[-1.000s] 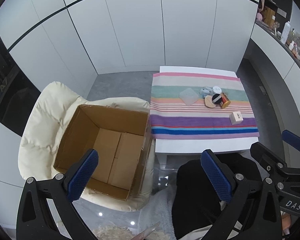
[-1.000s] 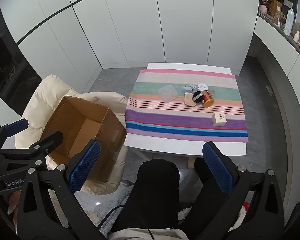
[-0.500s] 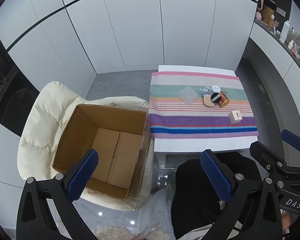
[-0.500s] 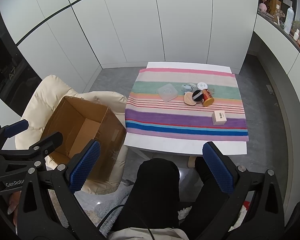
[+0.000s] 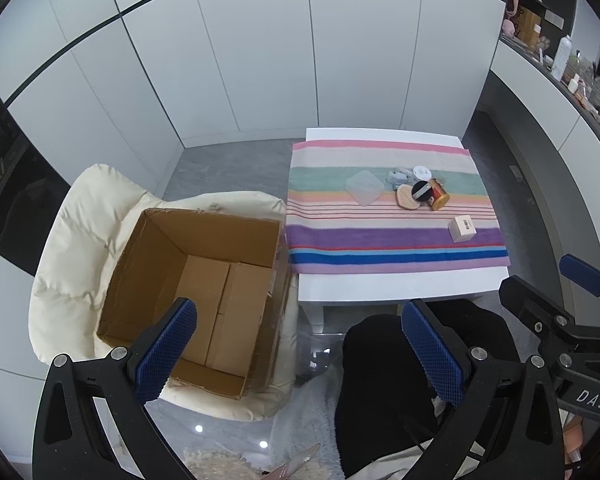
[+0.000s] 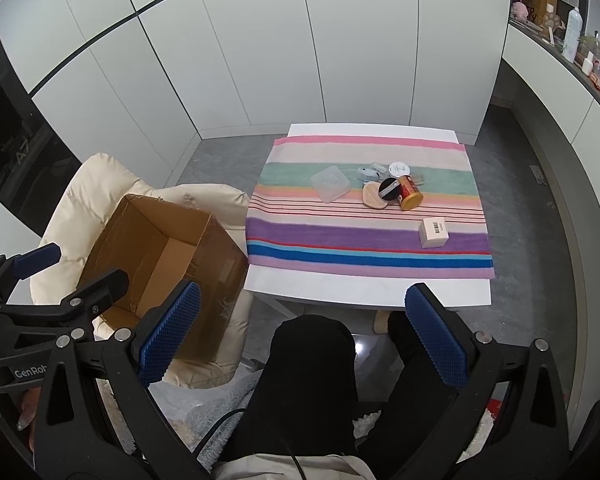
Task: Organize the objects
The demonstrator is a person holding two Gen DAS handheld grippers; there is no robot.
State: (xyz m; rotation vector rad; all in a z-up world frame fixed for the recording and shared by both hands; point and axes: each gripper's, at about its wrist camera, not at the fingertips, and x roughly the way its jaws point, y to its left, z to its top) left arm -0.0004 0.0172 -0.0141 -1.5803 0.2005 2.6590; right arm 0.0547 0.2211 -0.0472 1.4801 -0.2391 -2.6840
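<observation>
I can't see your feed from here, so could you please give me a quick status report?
Left gripper and right gripper open, holding nothing. Brown cardboard box empty on cream chair. Small items clustered on striped cloth. Nothing in the way.

I note black plastic frames on both tools, silver screws at the joints. Fingers [image 5: 166,356] carry blue knurled pads. White lettering "DAS" on right gripper [image 6: 304,334], "GenRob" on left gripper [image 5: 300,350]. Operator's trousers [image 6: 312,368] black.
</observation>
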